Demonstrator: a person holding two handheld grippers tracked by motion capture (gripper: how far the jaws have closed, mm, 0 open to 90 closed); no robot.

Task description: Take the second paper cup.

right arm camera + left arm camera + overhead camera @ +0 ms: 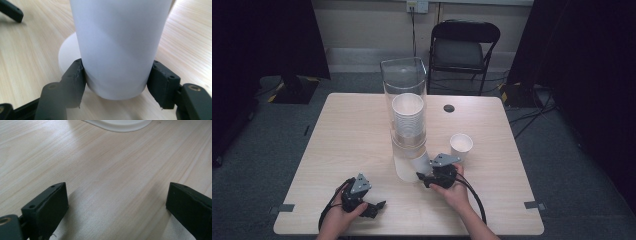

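the left tool [371, 204] is held low at the near edge, its jaws spread wide with nothing between them. the right tool [426, 176] is held further in, its jaws set against both sides of a white cup.

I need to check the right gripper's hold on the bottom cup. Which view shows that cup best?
The right gripper view: the bottom cup sits close up between both pads. The high view shows it small, under the dispenser. The left gripper view gives a white rim.

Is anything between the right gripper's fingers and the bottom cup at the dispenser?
Nothing visible. The right gripper has its fingers on either side of the bottom cup, with nothing between fingers and cup wall.
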